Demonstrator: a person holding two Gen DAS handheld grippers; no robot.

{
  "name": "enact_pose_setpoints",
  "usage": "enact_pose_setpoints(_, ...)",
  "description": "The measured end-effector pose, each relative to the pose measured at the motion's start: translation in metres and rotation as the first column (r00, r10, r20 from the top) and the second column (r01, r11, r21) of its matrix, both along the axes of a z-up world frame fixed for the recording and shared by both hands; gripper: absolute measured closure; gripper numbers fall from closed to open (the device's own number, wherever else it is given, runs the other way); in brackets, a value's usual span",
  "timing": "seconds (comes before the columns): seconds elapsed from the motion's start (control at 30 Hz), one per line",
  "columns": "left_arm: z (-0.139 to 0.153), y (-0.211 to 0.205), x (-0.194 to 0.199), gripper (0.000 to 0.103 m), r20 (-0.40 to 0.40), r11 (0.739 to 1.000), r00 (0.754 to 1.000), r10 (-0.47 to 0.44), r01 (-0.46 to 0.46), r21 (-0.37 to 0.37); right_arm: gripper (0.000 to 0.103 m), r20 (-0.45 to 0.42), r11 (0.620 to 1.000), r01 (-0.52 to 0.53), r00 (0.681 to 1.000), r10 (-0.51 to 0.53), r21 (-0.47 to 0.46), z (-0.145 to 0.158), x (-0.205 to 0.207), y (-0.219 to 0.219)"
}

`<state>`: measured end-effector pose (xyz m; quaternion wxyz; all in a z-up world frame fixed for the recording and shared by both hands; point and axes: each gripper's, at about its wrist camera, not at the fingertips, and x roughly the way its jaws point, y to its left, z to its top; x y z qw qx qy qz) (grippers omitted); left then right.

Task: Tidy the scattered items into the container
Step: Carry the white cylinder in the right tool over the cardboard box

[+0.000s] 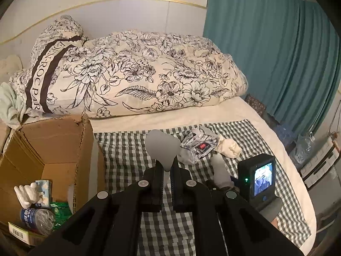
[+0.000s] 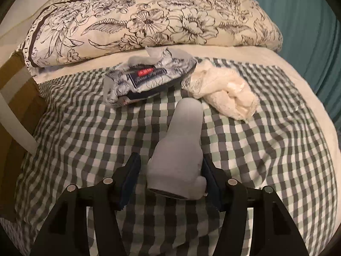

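Lowest in the right wrist frame, the right tongs (image 2: 168, 183) stand apart around a grey sock (image 2: 181, 149), its long axis running up-frame between the pads, not yet pinched. The left tongs (image 1: 167, 170), clamped on a second grey piece (image 1: 163, 147), point downward right of the cardboard box (image 1: 53, 149).

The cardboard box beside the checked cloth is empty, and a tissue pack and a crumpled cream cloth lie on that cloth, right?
Not empty: the left wrist view shows a plastic bottle and more inside the cardboard box. The tissue pack and cream cloth do lie on the checked cloth.
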<state>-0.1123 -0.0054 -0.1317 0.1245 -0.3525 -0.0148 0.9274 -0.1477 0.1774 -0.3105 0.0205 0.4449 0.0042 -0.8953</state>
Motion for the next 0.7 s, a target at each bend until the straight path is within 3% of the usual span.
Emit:
enact_pose_setpoints(0.3,0.015,0.003,0.014,0.098,-0.020,1.000,1.000,-0.019,0.019,0.012,0.055,-0.018,0.998,0.019,1.000,-0.020,-0.061,0.017,0.018,0.004)
enact_pose_setpoints(0.7,0.045,-0.005,0.054,0.098,-0.085,0.999,0.996,-0.032,0.034,0.020,0.055,-0.149,0.997,0.022,0.988,-0.033,-0.079,0.089,0.083,0.007)
